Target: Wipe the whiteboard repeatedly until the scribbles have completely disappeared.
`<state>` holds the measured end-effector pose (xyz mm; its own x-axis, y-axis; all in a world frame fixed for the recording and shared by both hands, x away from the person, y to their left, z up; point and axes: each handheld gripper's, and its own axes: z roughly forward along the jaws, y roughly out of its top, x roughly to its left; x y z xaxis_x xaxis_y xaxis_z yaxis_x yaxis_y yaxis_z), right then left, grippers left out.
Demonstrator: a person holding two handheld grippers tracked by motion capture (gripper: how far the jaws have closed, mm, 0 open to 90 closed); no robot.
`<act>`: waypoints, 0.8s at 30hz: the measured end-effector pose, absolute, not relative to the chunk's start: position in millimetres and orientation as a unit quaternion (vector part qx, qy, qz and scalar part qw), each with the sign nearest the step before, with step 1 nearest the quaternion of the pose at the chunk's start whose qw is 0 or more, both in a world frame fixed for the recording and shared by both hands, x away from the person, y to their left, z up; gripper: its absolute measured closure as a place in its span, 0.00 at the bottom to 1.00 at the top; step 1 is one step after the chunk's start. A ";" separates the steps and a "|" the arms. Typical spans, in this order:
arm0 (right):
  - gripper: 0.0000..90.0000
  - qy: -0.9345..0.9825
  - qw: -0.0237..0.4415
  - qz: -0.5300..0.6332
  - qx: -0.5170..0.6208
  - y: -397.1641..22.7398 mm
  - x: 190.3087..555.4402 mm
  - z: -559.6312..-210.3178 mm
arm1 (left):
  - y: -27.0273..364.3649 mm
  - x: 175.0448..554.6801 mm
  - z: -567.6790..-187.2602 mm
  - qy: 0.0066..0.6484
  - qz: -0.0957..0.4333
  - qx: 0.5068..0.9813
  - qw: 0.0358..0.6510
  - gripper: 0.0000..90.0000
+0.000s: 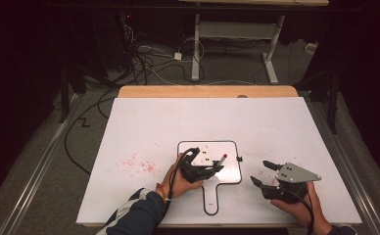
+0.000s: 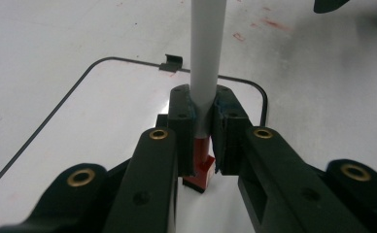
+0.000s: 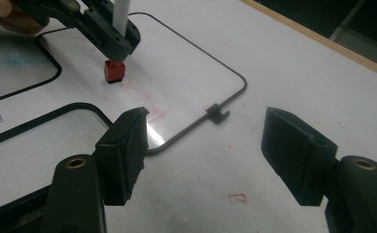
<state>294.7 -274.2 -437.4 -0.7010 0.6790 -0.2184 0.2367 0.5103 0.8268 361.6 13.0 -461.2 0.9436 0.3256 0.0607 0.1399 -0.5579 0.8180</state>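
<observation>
A small whiteboard (image 1: 229, 175) with a black rim and a handle lies on the white table. My left gripper (image 1: 216, 165) is shut on a white-barrelled marker (image 2: 206, 58). The marker's red end (image 2: 200, 171) points down at the board. In the right gripper view the red end (image 3: 114, 70) touches the board (image 3: 186, 63) near faint red smears (image 3: 145, 99). My right gripper (image 1: 262, 172) stands open just right of the board, low over the table, with nothing between its jaws (image 3: 206, 131).
Red marker specks (image 1: 140, 164) stain the table left of the board. A small clip (image 3: 217, 115) sticks out from the board's rim. The table's wooden far edge (image 1: 207, 91) faces a floor with cables and a desk frame.
</observation>
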 end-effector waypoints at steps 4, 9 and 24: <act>0.38 0.826 0.270 0.411 0.277 -275.8 294.4 -436.9 | 12.2 362.3 -461.0 0.129 0.103 0.879 0.448 0.87; 0.38 0.823 0.273 0.413 0.277 -277.3 293.4 -435.7 | 29.3 360.6 -460.2 0.137 0.105 0.882 0.439 0.87; 0.38 0.826 0.274 0.412 0.270 -272.8 293.8 -435.6 | 100.4 354.6 -464.7 0.190 0.119 0.866 0.448 0.87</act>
<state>293.8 -272.8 -435.6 -0.7044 0.6717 -0.2293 0.2209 0.5145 0.8286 354.6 100.4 -464.7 0.8996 0.4353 0.0358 0.2223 -0.5270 0.8203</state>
